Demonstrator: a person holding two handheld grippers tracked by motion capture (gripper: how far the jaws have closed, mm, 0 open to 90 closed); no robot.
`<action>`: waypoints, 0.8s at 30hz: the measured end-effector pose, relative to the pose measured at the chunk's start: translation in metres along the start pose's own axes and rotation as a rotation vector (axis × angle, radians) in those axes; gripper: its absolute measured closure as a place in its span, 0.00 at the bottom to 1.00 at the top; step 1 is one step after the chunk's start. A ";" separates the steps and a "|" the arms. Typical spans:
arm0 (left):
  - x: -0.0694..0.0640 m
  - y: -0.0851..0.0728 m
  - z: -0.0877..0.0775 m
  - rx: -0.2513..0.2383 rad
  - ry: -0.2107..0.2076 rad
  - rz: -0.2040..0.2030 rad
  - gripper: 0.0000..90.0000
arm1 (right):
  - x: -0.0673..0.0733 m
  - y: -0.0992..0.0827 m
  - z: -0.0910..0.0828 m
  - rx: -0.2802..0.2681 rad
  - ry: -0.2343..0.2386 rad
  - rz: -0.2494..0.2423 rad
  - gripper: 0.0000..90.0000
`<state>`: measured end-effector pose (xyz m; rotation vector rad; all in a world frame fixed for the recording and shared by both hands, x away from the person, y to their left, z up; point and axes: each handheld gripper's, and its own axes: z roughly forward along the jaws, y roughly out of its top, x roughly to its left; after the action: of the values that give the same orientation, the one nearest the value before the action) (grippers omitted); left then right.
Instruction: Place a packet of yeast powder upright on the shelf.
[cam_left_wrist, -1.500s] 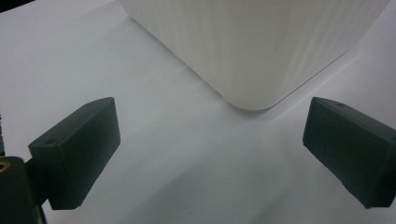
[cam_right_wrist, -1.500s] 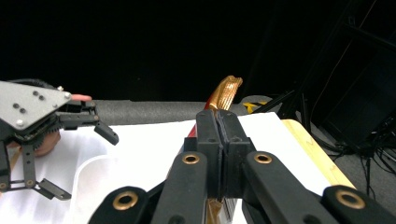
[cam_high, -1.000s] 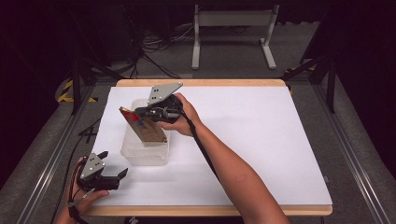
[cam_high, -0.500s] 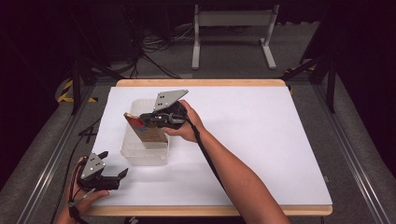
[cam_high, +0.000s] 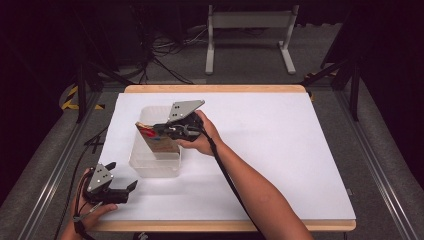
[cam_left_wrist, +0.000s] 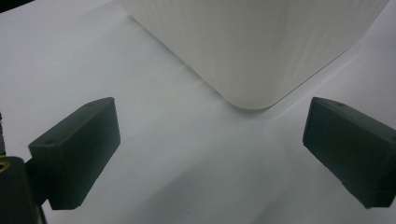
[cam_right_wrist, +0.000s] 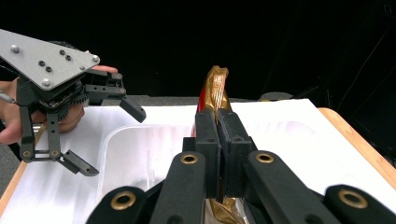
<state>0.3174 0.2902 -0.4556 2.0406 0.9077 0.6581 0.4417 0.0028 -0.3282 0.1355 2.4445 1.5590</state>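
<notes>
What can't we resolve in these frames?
- Packet print: too small in the high view; edge-on between the right gripper jaws in its own view.
- Bin floor: high view, hidden by packet and gripper; the right gripper view's linkage covers the near part.
- Bin top and contents: left gripper view, cut off by the upper edge.

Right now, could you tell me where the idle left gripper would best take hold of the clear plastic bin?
Probably the near short wall of the bin, from above: one jaw inside the open top, one outside. The left gripper, open, rests on the table near that corner, and the right gripper holds a packet over the far part.
</notes>
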 end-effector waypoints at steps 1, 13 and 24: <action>0.000 0.000 0.000 -0.002 -0.001 -0.003 0.05 | 0.000 -0.001 -0.001 0.000 -0.002 0.002 0.97; 0.000 0.001 0.001 0.006 -0.002 0.006 0.05 | 0.000 -0.003 -0.004 0.013 -0.023 0.004 0.96; -0.001 0.000 0.002 0.012 -0.004 0.007 0.05 | 0.001 0.000 -0.005 0.043 -0.055 0.003 0.87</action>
<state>0.3181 0.2886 -0.4562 2.0554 0.9046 0.6533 0.4396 -0.0010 -0.3263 0.1880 2.4367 1.4848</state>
